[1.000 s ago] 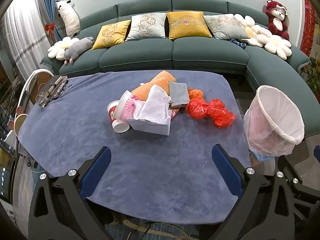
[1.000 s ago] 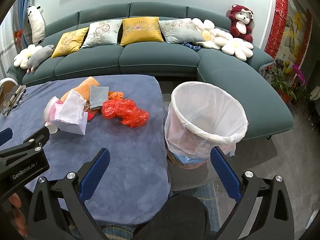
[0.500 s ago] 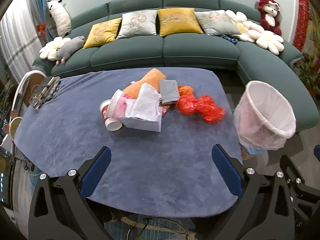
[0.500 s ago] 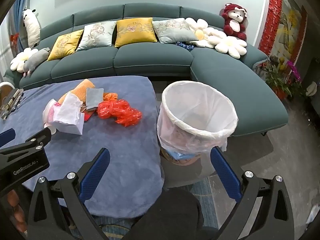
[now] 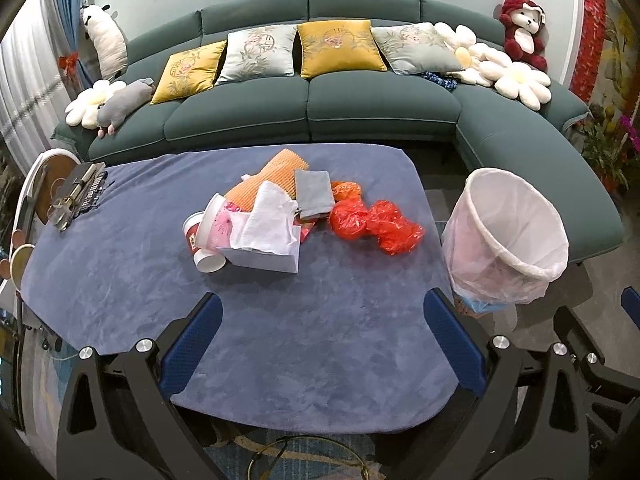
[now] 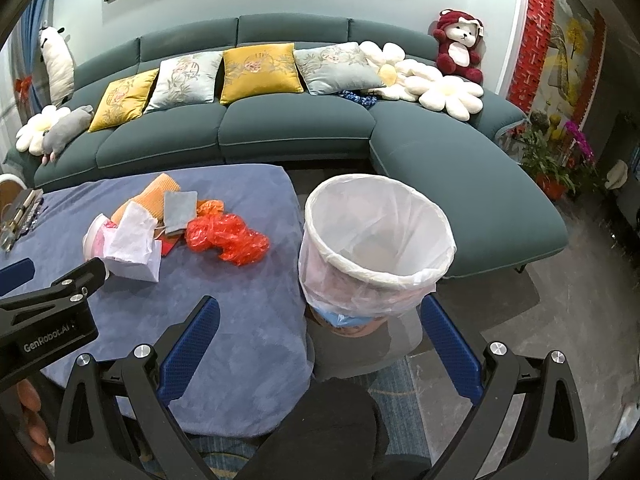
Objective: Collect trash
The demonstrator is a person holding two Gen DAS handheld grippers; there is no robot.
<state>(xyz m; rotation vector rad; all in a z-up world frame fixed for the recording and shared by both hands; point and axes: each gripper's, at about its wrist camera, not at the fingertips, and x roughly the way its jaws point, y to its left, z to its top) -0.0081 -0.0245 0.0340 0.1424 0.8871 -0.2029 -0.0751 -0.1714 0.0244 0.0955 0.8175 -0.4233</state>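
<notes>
My left gripper (image 5: 322, 332) and right gripper (image 6: 318, 334) both gape wide, empty. Only the right view shows inside the lined bin (image 6: 378, 236); only the left shows the paper cup (image 5: 202, 240).

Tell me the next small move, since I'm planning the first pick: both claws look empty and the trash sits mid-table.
Probably ease the right claw forward and left toward the red plastic bag. Both claws are open and empty, the left claw included. That bag is the piece of trash lying closest to the lined bin, which stands just off the table's right edge, so the carry should be short.
</notes>
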